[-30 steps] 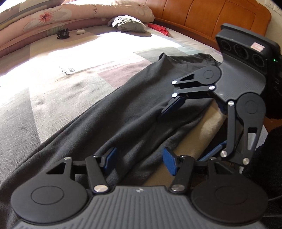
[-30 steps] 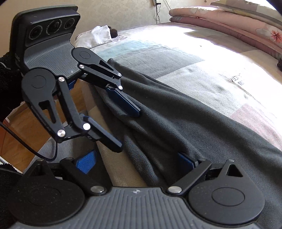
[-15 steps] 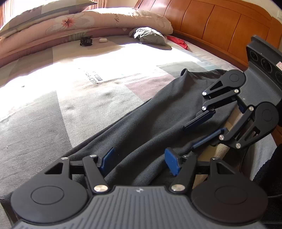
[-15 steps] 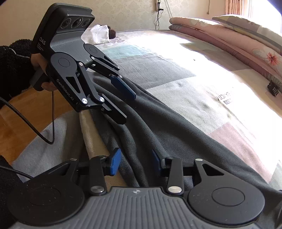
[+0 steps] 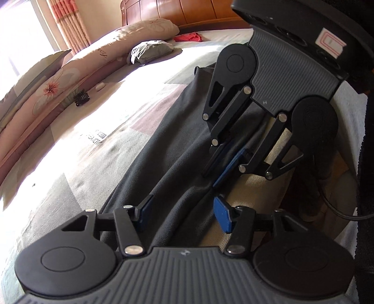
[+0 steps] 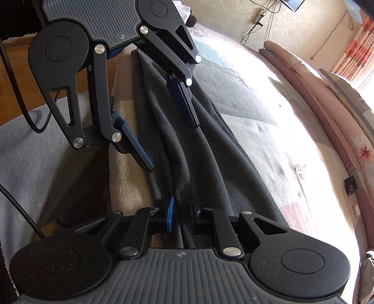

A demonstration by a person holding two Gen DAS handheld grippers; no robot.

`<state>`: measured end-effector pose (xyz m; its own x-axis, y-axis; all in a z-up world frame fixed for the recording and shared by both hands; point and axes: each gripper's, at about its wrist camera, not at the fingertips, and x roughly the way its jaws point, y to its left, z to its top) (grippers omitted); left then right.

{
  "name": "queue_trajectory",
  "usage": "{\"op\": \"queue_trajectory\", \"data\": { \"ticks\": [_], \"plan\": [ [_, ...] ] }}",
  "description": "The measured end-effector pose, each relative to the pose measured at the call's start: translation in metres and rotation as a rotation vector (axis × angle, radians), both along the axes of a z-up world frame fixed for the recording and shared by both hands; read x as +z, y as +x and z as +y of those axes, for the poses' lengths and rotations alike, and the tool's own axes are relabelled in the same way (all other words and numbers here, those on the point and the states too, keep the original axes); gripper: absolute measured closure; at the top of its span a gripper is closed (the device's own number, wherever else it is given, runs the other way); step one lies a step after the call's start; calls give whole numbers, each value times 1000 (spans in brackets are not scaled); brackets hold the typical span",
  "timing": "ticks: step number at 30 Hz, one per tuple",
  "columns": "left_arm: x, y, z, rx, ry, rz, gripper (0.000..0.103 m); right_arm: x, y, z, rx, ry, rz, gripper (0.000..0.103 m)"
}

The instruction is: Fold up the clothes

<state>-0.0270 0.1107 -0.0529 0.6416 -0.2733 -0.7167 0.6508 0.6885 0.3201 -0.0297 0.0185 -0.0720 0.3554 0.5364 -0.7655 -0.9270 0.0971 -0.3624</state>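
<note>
- A dark grey garment (image 5: pixel 168 149) lies stretched lengthways along the near edge of the bed (image 5: pixel 70 187), its fabric gathered into long ridges that run from one gripper to the other.
- The left gripper (image 5: pixel 181 214) hangs low over one end of the garment with its jaws spread wide; a ridge of cloth lies between the blue pads (image 5: pixel 223 215), but they do not press it.
- In the right wrist view the same left gripper (image 6: pixel 173 146) comes in from the top left, one finger over the tan mattress edge (image 6: pixel 126 187) and the other over the dark cloth.
- The right gripper (image 6: pixel 181 215) has its jaws drawn close together, clenched on a thin fold of the garment that runs straight between the pads.
- In the left wrist view the right gripper (image 5: pixel 213 177) reaches down from the upper right, fingers nearly together on the garment's near edge.
- The bed cover is a patchwork of grey, pale and mauve blocks, brightly sunlit on its far side.
- A row of pink floral pillows (image 5: pixel 58 86) lines the far side of the bed.
- Near them lie a small black hair clip (image 5: pixel 81 98), a crumpled grey cloth (image 5: pixel 152 50) and something red (image 5: pixel 188 37) by the wooden headboard (image 5: pixel 182 14).
- A black cable (image 6: pixel 14 77) hangs at the left of the right wrist view.
</note>
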Motion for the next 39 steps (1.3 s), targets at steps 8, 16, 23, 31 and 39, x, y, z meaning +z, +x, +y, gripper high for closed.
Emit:
{"op": "queue_trajectory", "data": {
  "ticks": [8, 16, 23, 31, 39],
  "plan": [
    [-1, 15, 8, 33, -5, -24, 48, 18, 12, -7, -55, 76, 57, 87],
    [-20, 7, 10, 71, 99, -15, 50, -5, -3, 7, 5, -7, -69, 87],
    [-24, -1, -8, 6, 222, -109, 47, -12, -20, 17, 40, -44, -196, 87],
    [-22, -5, -8, 12, 211, -131, 46, -25, -30, 14, 70, -106, -337, 88],
    [-18, -9, -20, -38, 216, -196, 45, 5, -10, 9, -34, 15, -232, 100]
  ]
}}
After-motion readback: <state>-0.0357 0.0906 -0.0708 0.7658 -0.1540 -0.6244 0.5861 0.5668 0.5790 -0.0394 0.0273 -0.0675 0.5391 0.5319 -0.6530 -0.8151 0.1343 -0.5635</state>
